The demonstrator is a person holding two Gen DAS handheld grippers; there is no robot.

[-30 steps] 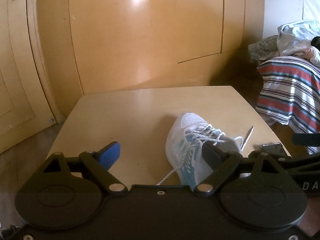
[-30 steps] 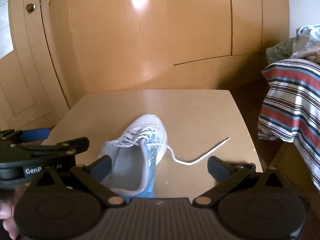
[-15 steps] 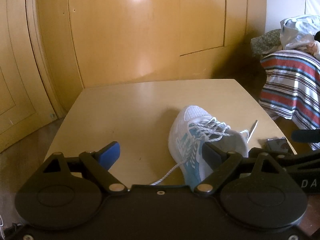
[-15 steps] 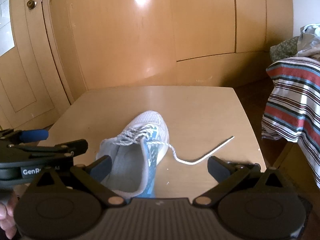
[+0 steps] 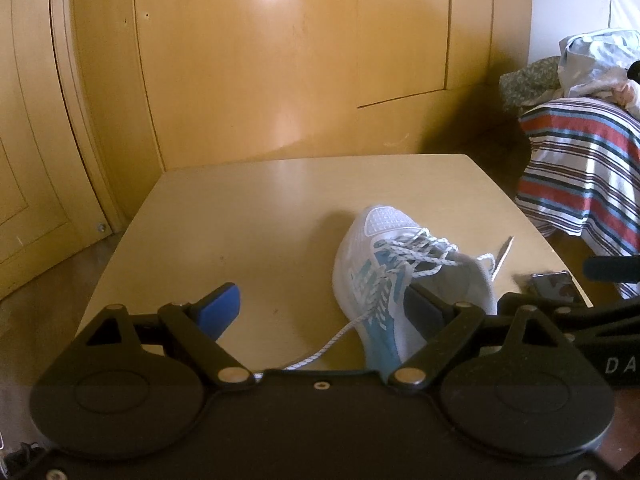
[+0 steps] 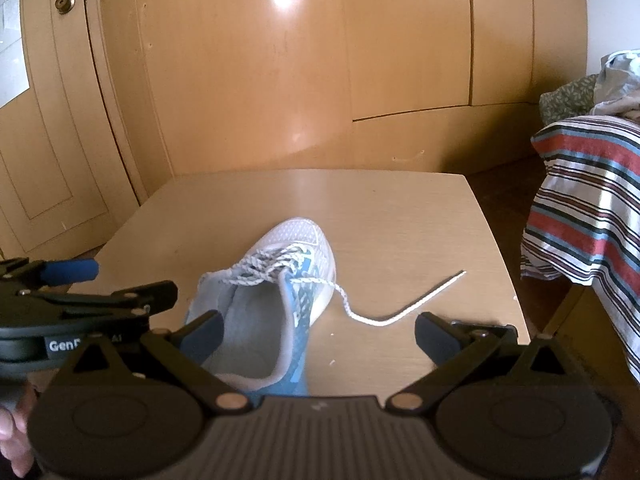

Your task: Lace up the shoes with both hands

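A white-and-teal mesh running shoe [image 6: 280, 300] rests on the pale wooden tabletop [image 6: 400, 216], toe pointing away. Its white speckled lace [image 6: 384, 318] trails loose over the wood on both sides. The left gripper [image 5: 324, 312] and right gripper [image 6: 316, 334] both stand wide apart, grasping nothing.

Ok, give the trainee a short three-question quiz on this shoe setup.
1. True or false: the left gripper is shut on a lace.
2. The loose lace end on the shoe's right lies: A) on the table, B) between the right gripper's fingers, C) inside the shoe.
3. What striped thing lies right of the table?

Key: 1 false, both grippers are open and empty. 2 A. 3 a striped blanket.
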